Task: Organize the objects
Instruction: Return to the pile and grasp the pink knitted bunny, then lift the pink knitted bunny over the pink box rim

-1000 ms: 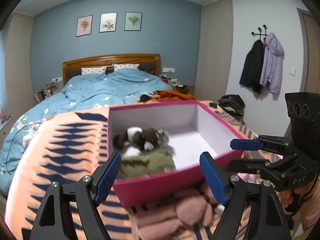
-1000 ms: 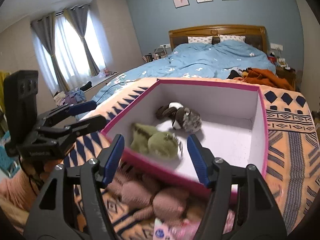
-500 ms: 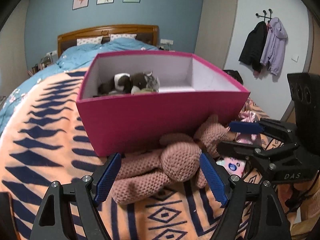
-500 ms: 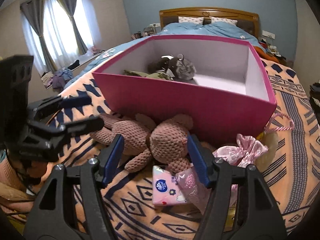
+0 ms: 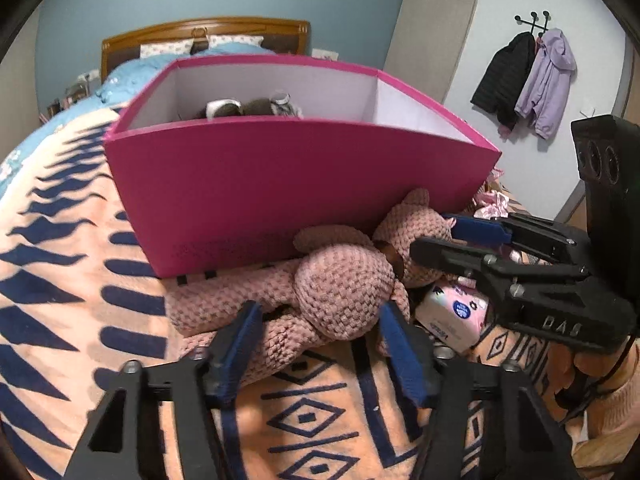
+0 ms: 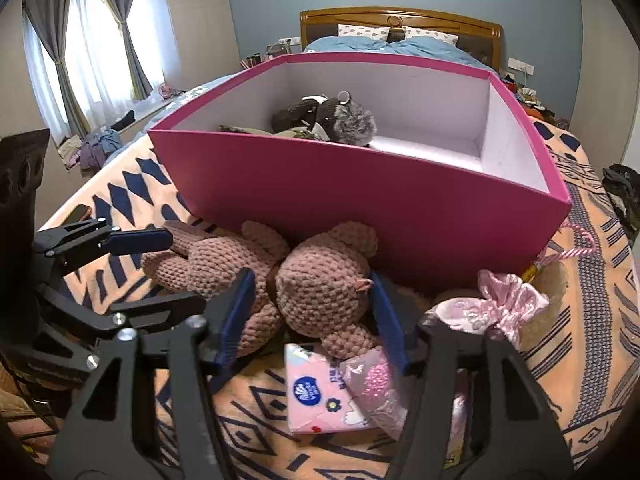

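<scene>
A pink crocheted teddy bear [image 5: 340,284] lies on its side across the middle of both views, pressed against the near wall of a magenta storage box [image 5: 280,184] that fills the upper centre of each frame. The box stands on a peach blanket with navy patterns [image 5: 60,280] spread over the bed. In the left wrist view the left tool [image 5: 320,340] sits at the lower centre with its blue pads spread apart on either side of the bear's round body, not clamped on it. In the right wrist view the right tool [image 6: 310,312] is likewise spread wide, its pads flanking the bear's head [image 6: 324,284]; whether the pads touch the yarn I cannot tell. Inside the box, toward its left part, rest a dark brown and grey plush animal [image 6: 324,118] and, just in front of it, an olive-green plush toy [image 6: 292,133], mostly hidden by the box wall. In the lower centre of the right wrist view a pink tissue pack [image 6: 316,392] lies on the blanket just below the bear, with a pink sequined pouch [image 6: 376,384] touching its right side. A pink satin drawstring bag [image 6: 492,304] sits at centre right, near the box's corner. Two coats [image 5: 528,80] hang on wall hooks at the upper right of the left wrist view.
</scene>
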